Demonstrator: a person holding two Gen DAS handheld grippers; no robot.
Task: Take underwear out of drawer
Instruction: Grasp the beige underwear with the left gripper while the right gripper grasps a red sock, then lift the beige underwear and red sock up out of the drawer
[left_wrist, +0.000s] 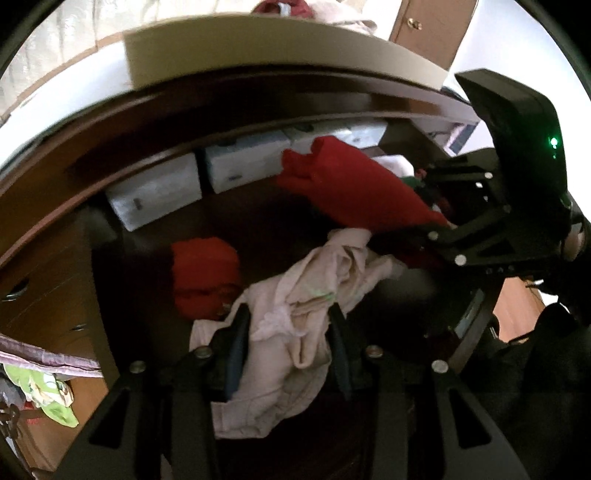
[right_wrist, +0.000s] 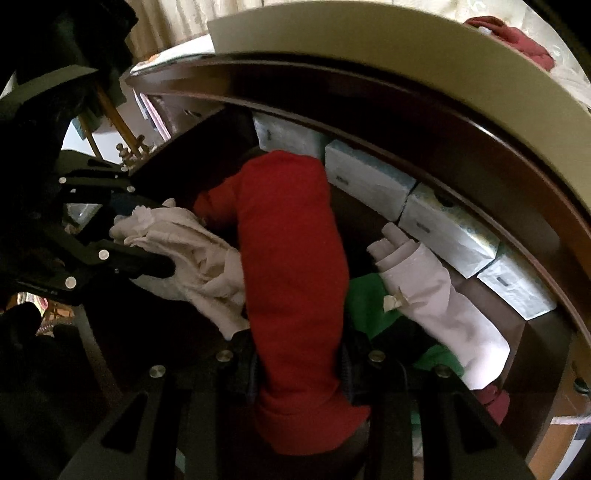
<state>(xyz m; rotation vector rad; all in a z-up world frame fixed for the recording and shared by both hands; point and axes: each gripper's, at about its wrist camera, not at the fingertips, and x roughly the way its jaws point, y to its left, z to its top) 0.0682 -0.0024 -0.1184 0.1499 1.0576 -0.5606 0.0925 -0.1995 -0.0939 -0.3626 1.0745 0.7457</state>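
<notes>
The left gripper (left_wrist: 288, 347) pinches a pale garment (left_wrist: 295, 314), cloth bunched between its fingers and spilling toward six o'clock. The right gripper (right_wrist: 299, 373) pinches a red garment (right_wrist: 291, 258), which stands up toward twelve o'clock in the right wrist view. In the left wrist view the same red piece hangs at about two o'clock from the right tool. Both pieces seem lifted off the floor of the drawer (left_wrist: 258, 218), though each still hangs inside its walls.

More remains inside: a red bundle (left_wrist: 205, 277) at nine o'clock of the pale piece, green cloth (right_wrist: 369, 302) and a white roll (right_wrist: 439, 295) at three o'clock of the red one, with white boxes (right_wrist: 369, 181) along the back.

To do this well, I judge both grips should hold firm while the tools rise straight up until the trailing hems clear the front edge. The pale cloth lies close to the red bundle and could drag it along; moving the hands apart would keep the two pieces from tangling.
</notes>
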